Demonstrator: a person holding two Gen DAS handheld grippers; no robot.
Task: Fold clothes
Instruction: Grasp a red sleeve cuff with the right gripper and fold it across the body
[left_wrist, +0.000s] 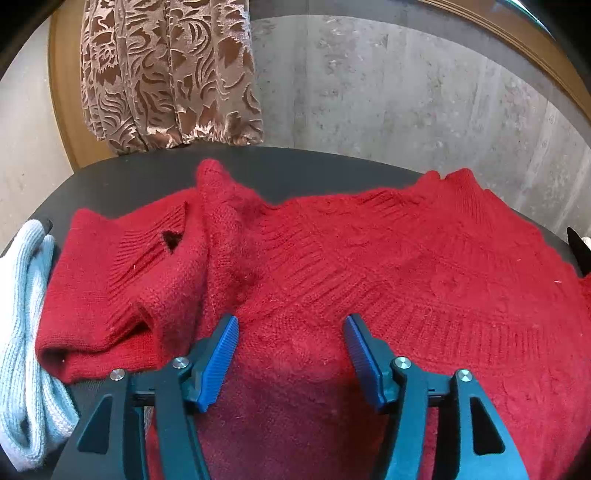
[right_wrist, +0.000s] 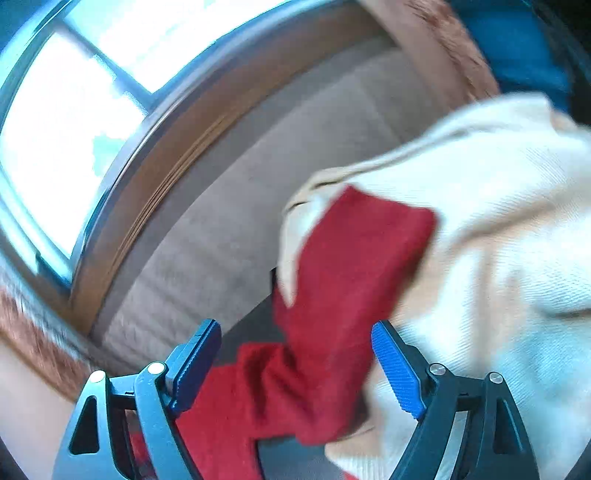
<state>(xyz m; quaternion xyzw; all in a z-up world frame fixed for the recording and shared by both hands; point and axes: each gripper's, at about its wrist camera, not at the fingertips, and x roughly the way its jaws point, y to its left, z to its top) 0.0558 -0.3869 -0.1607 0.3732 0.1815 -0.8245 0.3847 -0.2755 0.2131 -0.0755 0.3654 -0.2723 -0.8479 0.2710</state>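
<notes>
The left gripper stands apart over the red knitted sweater. The right gripper is also apart; its blurred view cuts off the cream knitted garment beside its right finger.

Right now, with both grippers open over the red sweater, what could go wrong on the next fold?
The left sleeve is already bunched over the red sweater; the left gripper may pinch several layers and lock in the wrinkle. The right sleeve lies against a cream garment, so the right gripper could snag both. The pale blue knit beside the sweater could get dragged.
</notes>
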